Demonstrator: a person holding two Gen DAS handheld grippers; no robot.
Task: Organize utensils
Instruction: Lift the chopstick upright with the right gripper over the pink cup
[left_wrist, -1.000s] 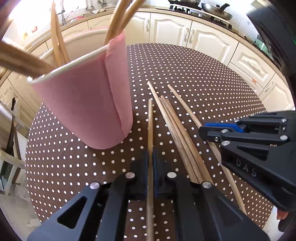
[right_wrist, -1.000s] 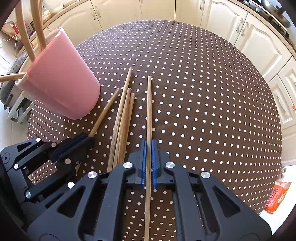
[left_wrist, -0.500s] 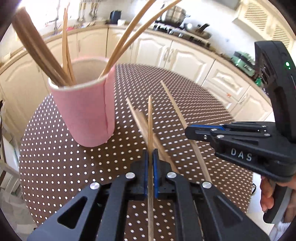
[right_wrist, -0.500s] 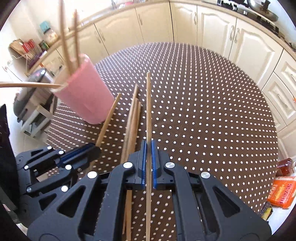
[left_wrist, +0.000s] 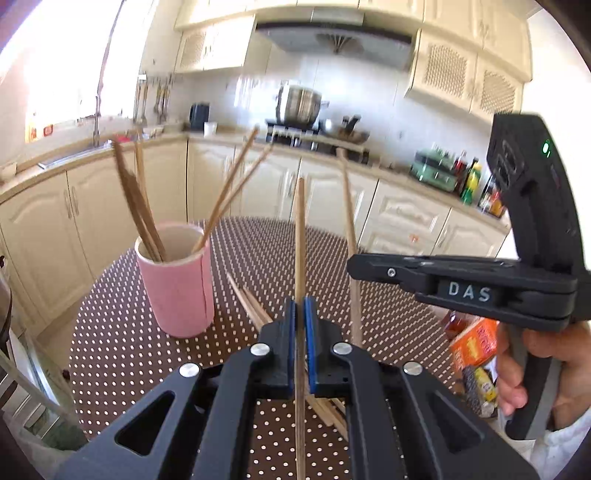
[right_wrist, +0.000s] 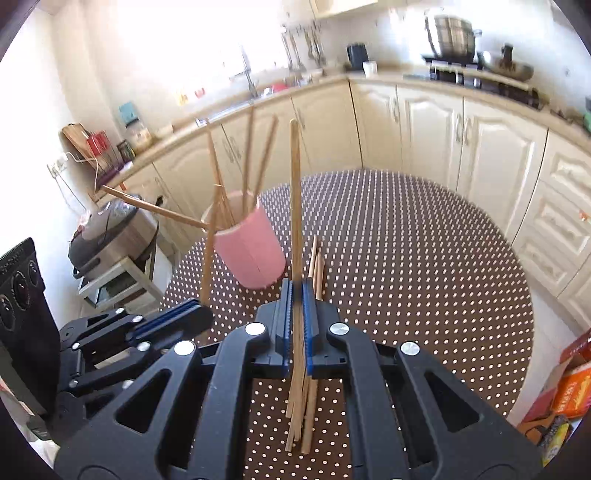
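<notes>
Both grippers (left_wrist: 300, 317) (right_wrist: 296, 299) clamp 1 chopstick (left_wrist: 300, 236) (right_wrist: 294, 192) each, hand (left_wrist: 546, 369) only in L view (R holder).

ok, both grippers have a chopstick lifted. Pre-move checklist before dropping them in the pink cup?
1. Left gripper shut on its chopstick: ok.
2. Right gripper shut on its chopstick: ok.
3. Pink cup upright on the dotted table: ok.
4. Room in the cup: several chopsticks already lean inside; part of the mouth looks free: ok.
5. Sticks aimed at the cup mouth: not ok, both point up beside it.
6. Loose chopsticks left on the table: not ok, still to collect.
</notes>
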